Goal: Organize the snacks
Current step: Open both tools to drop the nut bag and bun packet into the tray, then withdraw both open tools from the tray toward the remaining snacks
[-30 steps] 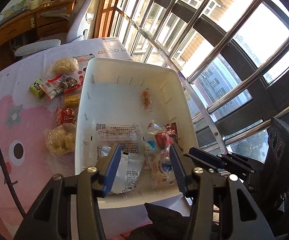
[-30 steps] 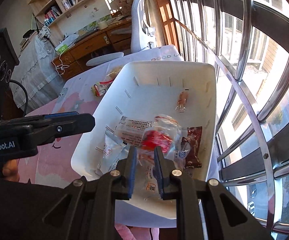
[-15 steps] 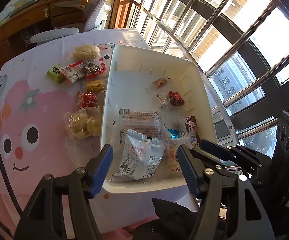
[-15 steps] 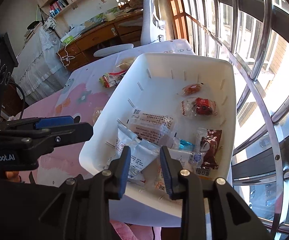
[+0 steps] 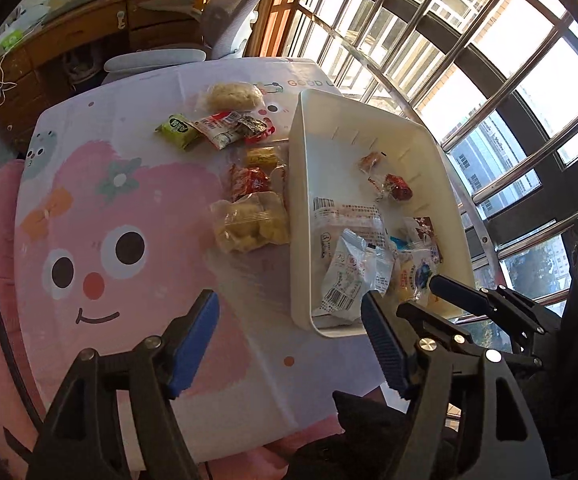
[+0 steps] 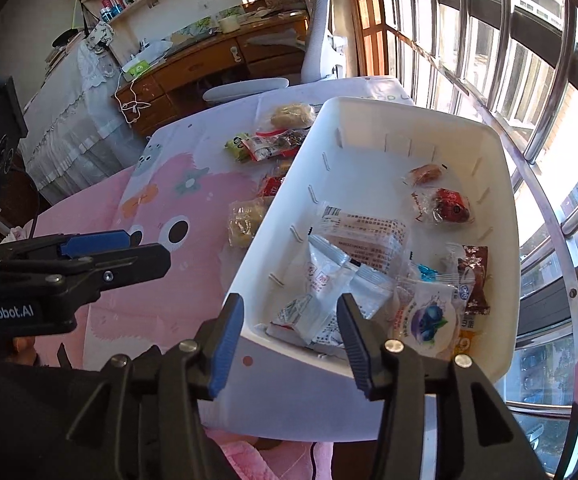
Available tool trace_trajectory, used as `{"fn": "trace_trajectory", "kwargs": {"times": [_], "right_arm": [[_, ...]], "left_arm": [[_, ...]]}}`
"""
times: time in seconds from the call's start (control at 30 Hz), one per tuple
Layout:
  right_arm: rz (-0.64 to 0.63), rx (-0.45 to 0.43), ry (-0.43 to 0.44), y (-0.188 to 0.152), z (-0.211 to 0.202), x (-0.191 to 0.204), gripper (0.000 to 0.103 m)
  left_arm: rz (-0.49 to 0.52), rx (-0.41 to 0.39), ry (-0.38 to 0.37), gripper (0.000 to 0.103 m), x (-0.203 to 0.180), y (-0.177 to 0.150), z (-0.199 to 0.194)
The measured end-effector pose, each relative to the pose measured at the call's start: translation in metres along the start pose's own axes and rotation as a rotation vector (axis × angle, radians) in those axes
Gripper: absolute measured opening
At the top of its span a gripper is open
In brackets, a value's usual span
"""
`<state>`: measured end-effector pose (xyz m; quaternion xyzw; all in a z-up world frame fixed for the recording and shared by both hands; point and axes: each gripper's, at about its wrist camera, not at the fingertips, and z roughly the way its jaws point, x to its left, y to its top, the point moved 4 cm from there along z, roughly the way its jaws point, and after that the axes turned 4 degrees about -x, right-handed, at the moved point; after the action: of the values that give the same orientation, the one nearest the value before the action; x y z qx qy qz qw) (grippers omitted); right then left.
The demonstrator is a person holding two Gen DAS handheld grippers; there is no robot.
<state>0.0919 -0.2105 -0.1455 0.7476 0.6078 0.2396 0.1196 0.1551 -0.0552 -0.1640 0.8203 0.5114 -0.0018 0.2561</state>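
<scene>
Left wrist view: the left gripper (image 5: 289, 336), jaws opening and empty, hangs at lower centre over the tablecloth (image 5: 137, 184). Six or so snack packets (image 5: 249, 226) wait mid-frame, left of the white basket (image 5: 301, 216).

Right wrist view: the right gripper (image 6: 289, 332), opening, empty, hovers by the basket's near rim (image 6: 289, 344); only here do the binned packets (image 6: 369, 240) show clearly. I judge the job roughly half done.

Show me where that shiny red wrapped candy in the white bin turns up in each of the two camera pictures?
Left wrist view: the red wrapped candy sits right of centre, in the far half of the white bin.
Right wrist view: the same candy lies right of centre, near the bin's right wall.
Shared landmark: the small orange-brown snack lies just beyond it in both.
</scene>
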Motion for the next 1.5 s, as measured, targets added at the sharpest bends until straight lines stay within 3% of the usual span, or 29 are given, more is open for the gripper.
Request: {"fn": "trace_trajectory", "kwargs": {"times": [0.17, 0.43, 0.73, 0.97, 1.27, 1.5], "right_arm": [[0.028, -0.009, -0.017, -0.006, 0.002, 0.033, 0.058], [0.139, -0.014, -0.050, -0.014, 0.014, 0.077, 0.060], [0.376, 0.047, -0.093, -0.018, 0.031, 0.101, 0.060], [0.592, 0.099, -0.089, -0.009, 0.045, 0.100, 0.061], [0.898, 0.142, -0.101, 0.009, 0.071, 0.087, 0.065], [1.102, 0.113, -0.176, 0.022, 0.095, 0.075, 0.068]], "left_arm": [[0.016, 0.005, 0.001, 0.074, 0.034, -0.008, -0.017], [0.058, 0.014, 0.021, 0.075, 0.091, -0.015, -0.038], [0.050, 0.031, 0.032, 0.078, 0.146, -0.006, -0.047], [-0.013, 0.020, 0.025, 0.078, 0.180, 0.023, -0.047], [0.028, -0.022, 0.074, 0.078, 0.200, 0.077, -0.039], [0.056, -0.030, 0.094, 0.078, 0.204, 0.123, -0.016]]}}
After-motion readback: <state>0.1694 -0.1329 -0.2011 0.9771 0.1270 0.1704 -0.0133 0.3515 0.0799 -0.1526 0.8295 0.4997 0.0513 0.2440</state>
